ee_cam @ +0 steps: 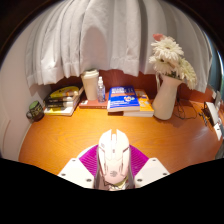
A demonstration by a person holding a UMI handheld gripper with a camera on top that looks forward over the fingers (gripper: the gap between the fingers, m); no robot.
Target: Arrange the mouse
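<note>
Nearest the camera, at six o'clock, the gripper is seen with both fingers clenched on the mouse. Magenta pads are pressed against each flank of the mouse, and no gap is visible on either side. The mouse is white, is held lengthwise between the fingers, and points toward twelve o'clock above the near part of the table. Whether it rests on the wood or is lifted clear cannot be told.

Beyond the mouse, a bare stretch of orange-brown tabletop is seen. Farther on, at twelve o'clock, a blue book is laid on a small pile. Just beside it, at eleven o'clock, a bottle and a pale box are set upright. At ten o'clock, a stack of books is placed, with a dark jar near its outer end. At one to two o'clock, a white vase is stood holding pale flowers. At the back, a white curtain is hung behind everything.
</note>
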